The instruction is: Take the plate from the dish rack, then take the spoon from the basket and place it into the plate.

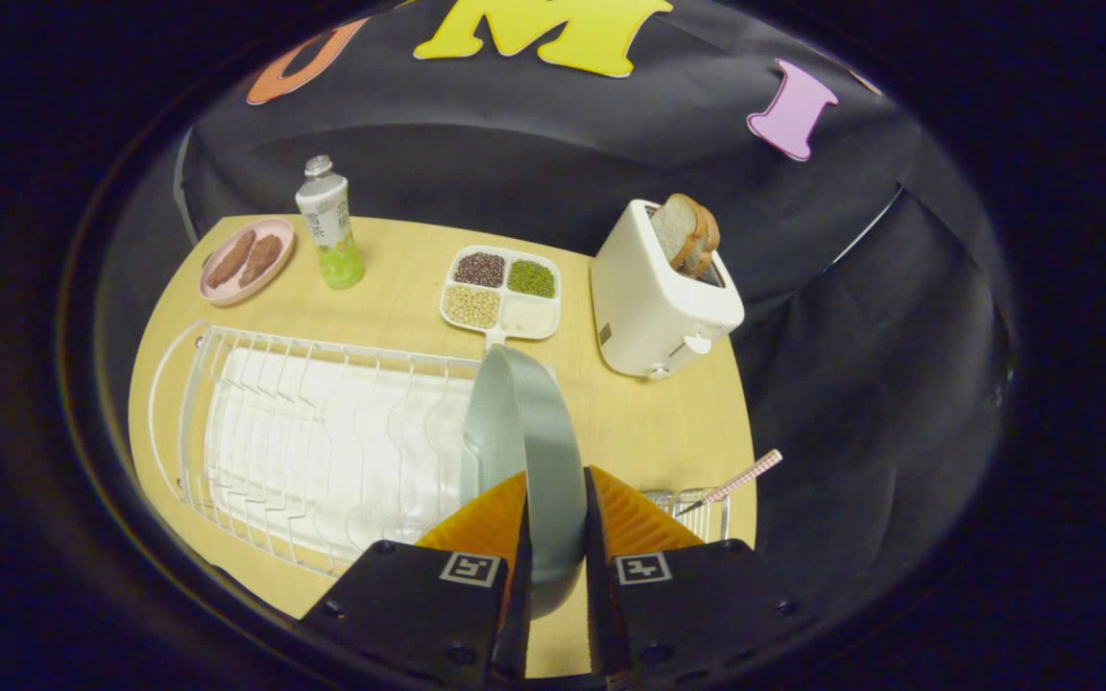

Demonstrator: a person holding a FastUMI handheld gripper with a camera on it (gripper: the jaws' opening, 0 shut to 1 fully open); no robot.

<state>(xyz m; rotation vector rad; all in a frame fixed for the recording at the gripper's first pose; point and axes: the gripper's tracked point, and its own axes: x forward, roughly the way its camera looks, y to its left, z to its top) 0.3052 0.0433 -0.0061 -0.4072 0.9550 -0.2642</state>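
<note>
The gripper (556, 518) has its jaws closed down to a narrow slot, one finger on each face of the plate (524, 432), clamping it by the near rim. The plate stands on edge at the right end of the dish rack (313, 441), and I cannot tell whether its lower rim is resting in the wires or already clear of them.

It looks like a stiff, smooth, glazed piece, pale grey-green, probably ceramic or melamine, so I would expect it to be slippery under the pads and to chip if it knocks the rack. Held by one edge, its weight hangs out beyond the fingers and will want to swing, so a deep bite on the rim, as here, seems right. I would lift it straight along the slot so it does not catch the neighbouring wires.

The spoon (735, 483), with a thin patterned handle, pokes out of the small wire basket (692, 509) near the front right corner of the worktop (399, 288), just beside the right finger. It should be light and rigid, best pinched partway along the handle.

Toward the far edge stand a toaster (654, 307) holding bread, a divided tray (502, 291) of grains, a bottle (329, 226) and a pink dish (248, 259).
</note>
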